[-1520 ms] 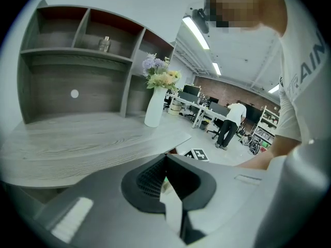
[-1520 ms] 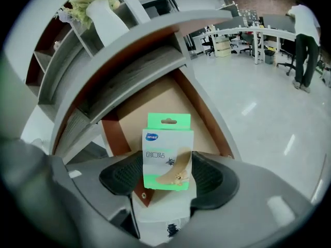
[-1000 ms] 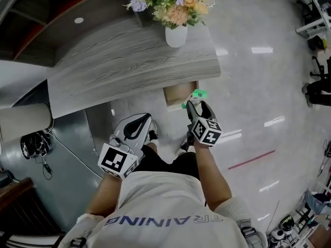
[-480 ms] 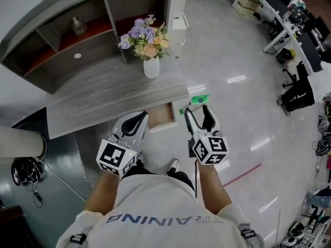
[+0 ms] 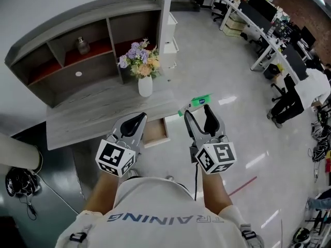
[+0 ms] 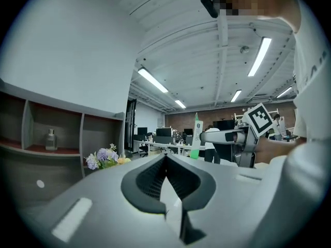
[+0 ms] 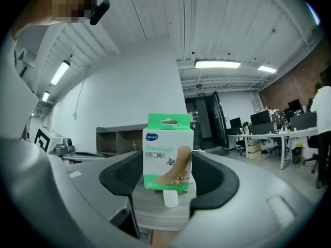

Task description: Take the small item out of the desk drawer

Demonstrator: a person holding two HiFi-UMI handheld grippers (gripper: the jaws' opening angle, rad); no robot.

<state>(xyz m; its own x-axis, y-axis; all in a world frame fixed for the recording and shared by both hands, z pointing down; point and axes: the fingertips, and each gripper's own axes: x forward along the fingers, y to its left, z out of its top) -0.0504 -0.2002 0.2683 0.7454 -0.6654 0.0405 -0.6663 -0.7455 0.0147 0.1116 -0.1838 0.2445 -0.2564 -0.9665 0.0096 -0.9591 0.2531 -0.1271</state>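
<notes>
A small green and white bandage box (image 7: pixel 168 156) stands upright between the pads of my right gripper (image 7: pixel 169 179), which is shut on it. From the head view the box (image 5: pixel 195 102) pokes out past the right gripper (image 5: pixel 197 111), above the floor just right of the desk's corner. The desk drawer (image 5: pixel 155 132) hangs open under the grey wooden desk (image 5: pixel 93 117). My left gripper (image 5: pixel 135 121) is held over the drawer's left side, shut with nothing in it. In the left gripper view its jaws (image 6: pixel 165 177) meet, and the right gripper with the box (image 6: pixel 196 138) shows beyond.
A white vase of flowers (image 5: pixel 141 70) stands on the desk. A grey shelf unit (image 5: pixel 77 50) with a small bottle rises behind it. Office desks, chairs and a seated person (image 5: pixel 302 92) are at the far right across the glossy floor.
Both grippers have lifted up and away from the open drawer, the right one keeping the bandage box. The view has pulled back, so desk and drawer look smaller and farther.
</notes>
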